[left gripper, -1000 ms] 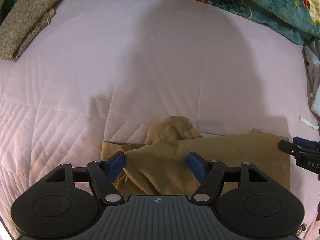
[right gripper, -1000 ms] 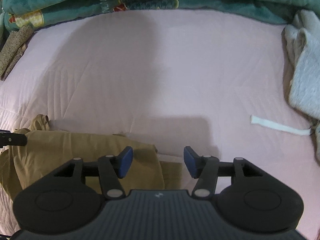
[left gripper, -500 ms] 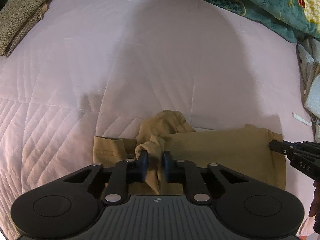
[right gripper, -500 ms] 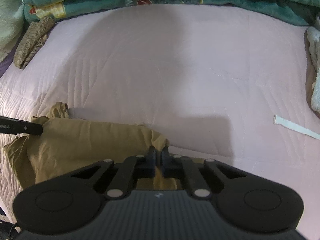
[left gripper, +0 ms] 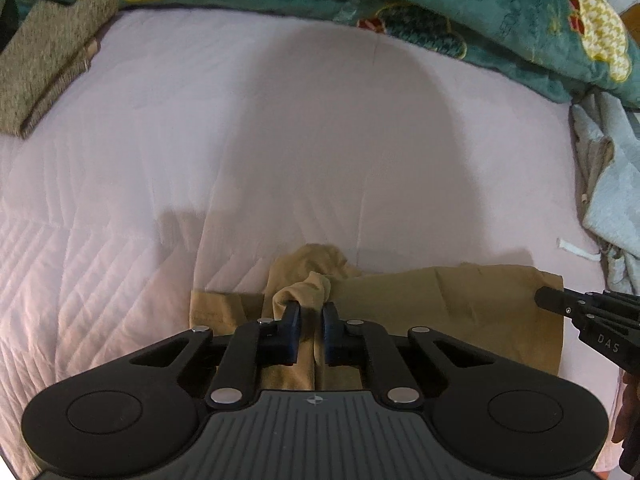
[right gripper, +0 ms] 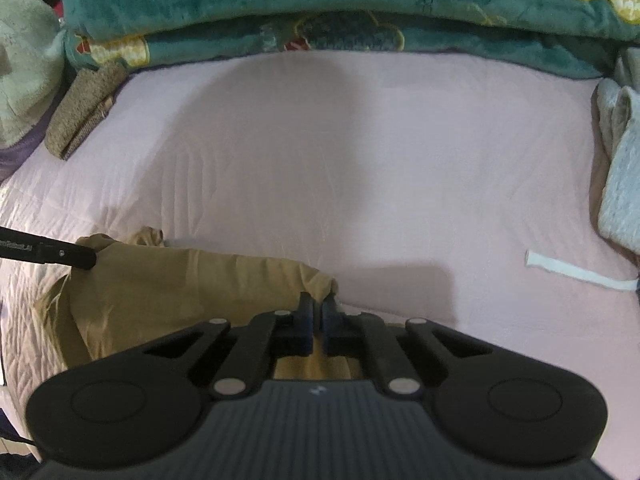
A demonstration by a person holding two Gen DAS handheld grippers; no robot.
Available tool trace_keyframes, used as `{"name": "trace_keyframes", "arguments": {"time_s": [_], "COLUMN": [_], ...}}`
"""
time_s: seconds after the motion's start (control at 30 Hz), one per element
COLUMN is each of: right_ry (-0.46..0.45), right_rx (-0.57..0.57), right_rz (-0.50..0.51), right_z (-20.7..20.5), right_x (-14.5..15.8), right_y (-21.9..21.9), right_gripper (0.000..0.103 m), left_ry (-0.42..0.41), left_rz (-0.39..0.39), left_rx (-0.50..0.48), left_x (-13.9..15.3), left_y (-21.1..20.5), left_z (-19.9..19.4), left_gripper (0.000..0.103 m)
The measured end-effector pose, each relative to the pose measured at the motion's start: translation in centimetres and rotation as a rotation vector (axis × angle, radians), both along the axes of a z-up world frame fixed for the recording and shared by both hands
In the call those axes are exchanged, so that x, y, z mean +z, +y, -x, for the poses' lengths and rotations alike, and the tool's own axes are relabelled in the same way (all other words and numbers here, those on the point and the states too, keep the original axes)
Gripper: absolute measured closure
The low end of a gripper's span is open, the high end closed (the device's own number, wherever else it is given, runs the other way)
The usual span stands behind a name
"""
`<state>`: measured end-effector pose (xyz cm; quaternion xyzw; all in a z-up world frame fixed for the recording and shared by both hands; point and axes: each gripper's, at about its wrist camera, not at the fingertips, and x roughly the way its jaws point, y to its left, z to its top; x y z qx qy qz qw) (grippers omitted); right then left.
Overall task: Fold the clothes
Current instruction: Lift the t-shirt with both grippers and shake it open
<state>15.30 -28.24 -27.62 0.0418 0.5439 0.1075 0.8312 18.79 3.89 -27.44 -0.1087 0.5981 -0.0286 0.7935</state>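
Observation:
A tan garment (left gripper: 440,300) lies on the pink quilted bed, close to the near edge; it also shows in the right wrist view (right gripper: 180,292). My left gripper (left gripper: 311,308) is shut on a bunched fold at the garment's left end and lifts it slightly. My right gripper (right gripper: 318,304) is shut on the garment's right corner. Each gripper's tip shows in the other view: the right one (left gripper: 560,300) and the left one (right gripper: 80,258).
A teal patterned blanket (right gripper: 320,4) lies along the far side of the bed (right gripper: 320,152). A folded brown knit (left gripper: 44,60) sits far left. A grey garment pile (right gripper: 620,168) with a white drawstring (right gripper: 576,270) lies at the right.
Both grippers were open over the garment a second ago and have closed on its fabric. Both ends now lift a little and the cloth bunches at the fingertips.

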Motion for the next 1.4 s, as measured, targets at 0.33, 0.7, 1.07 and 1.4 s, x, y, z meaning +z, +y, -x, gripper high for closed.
{"name": "trace_keyframes", "arguments": {"time_s": [0.33,0.7,1.07,1.4], "right_ry": [-0.161,-0.418,-0.26,-0.058], "right_rx": [-0.01,-0.005,-0.004,0.007], "right_rz": [0.015,0.045,0.027,0.03], "right_z": [-4.9,-11.0,-7.2,1.7], "right_x": [9.9,23.8,15.7,5.1], "right_y": [-0.6,-1.5,-1.5,0.8], "right_gripper": [0.1,0.1,0.1,0.099], "left_ry": [-0.182,-0.46,-0.251,-0.037], "left_rz": [-0.015,-0.043,-0.03,-0.013], "left_rx": [-0.007,0.01,0.045,0.031], "left_x": [11.8,28.1,18.8,7.0], "left_y": [0.2,-0.5,-0.5,0.2], "left_z": [-5.7,-10.9,-6.4,3.1], "left_gripper": [0.093,0.093,0.093,0.092]}}
